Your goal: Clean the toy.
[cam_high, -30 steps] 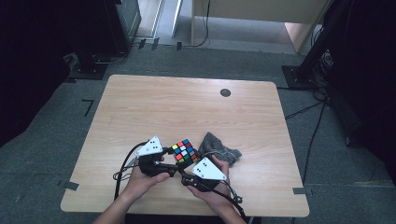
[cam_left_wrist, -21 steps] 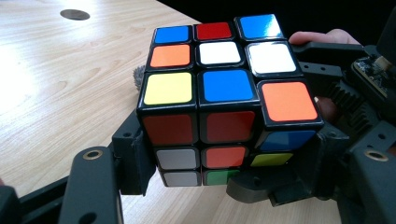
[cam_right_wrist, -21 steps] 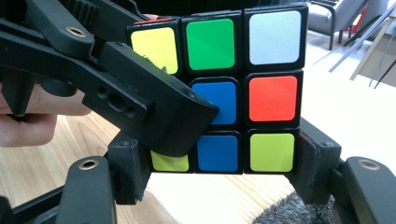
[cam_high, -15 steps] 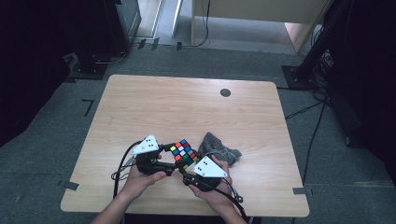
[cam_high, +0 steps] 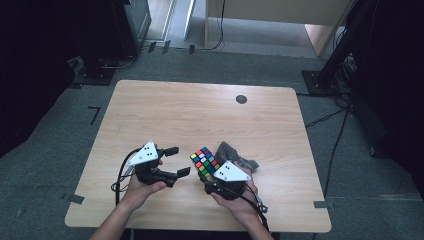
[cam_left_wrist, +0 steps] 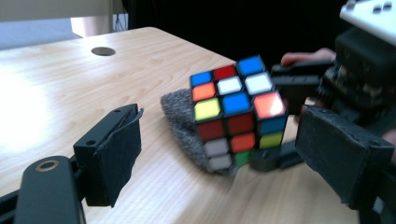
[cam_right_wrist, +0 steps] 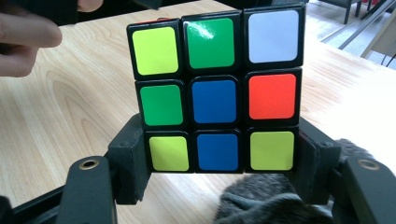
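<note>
On the near half of my table (cam_high: 165,110) | grey cloth (cam_high: 239,157) lies near-right, just behind the cube | my right gripper (cam_high: 209,176) clamps the puzzle cube (cam_high: 204,162) by its lower layer, held above the wood | my left gripper (cam_high: 177,161), just left of it, jaws just opening, nothing between them.

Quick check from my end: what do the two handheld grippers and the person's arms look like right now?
Both the left gripper and the right gripper have black bodies, a pale three-cornered plate on top and a black trailing cable. The jaws are black bars faced with dark flat pads. The forearms are bare, no sleeves visible.
</note>
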Motion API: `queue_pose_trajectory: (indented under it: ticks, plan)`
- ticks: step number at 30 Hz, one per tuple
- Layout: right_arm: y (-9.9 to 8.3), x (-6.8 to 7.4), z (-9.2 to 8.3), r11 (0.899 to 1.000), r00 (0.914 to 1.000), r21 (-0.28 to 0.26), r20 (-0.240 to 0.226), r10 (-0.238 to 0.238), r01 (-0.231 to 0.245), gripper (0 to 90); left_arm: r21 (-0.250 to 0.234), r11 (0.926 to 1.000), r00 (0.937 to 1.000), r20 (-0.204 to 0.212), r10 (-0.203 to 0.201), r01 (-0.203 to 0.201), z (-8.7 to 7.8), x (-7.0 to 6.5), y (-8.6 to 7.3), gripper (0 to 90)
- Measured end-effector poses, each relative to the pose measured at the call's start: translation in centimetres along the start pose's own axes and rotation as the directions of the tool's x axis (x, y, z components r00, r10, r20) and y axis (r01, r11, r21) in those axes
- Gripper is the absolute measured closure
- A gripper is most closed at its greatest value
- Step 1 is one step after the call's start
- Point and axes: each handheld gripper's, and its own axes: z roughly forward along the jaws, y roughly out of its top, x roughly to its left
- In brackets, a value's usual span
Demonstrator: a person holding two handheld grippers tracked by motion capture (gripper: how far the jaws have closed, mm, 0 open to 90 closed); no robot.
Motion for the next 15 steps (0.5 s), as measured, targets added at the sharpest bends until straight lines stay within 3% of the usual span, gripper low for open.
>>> queue_pose_trajectory:
  ticks: [5, 8, 12, 15]
  plan:
    - [0.5, -1.0, -0.7, 1.000, 0.9996, 0.001, -0.022, 0.018, -0.018, 33.7, 0.050, 0.9973, 0.9983, -0.018, 0.055, -0.054, 0.4, 0.0, -0.6, 14.2]
    - [0.8, -1.6, -1.0, 0.999, 0.9977, 0.009, -0.051, 0.045, -0.045, 33.6, 0.078, 0.9915, 0.9937, -0.033, 0.107, -0.104, 0.9, -0.3, -1.0, 14.3]
    - [1.2, -1.9, -1.2, 0.995, 0.9883, 0.017, -0.117, 0.097, -0.096, 33.6, 0.110, 0.9784, 0.9823, -0.049, 0.181, -0.175, 1.5, -1.0, -1.4, 14.4]
    - [1.3, -1.8, -1.2, 0.994, 0.9848, 0.017, -0.131, 0.113, -0.112, 33.6, 0.145, 0.9656, 0.9710, -0.072, 0.228, -0.216, 2.0, -1.3, -1.8, 15.1]
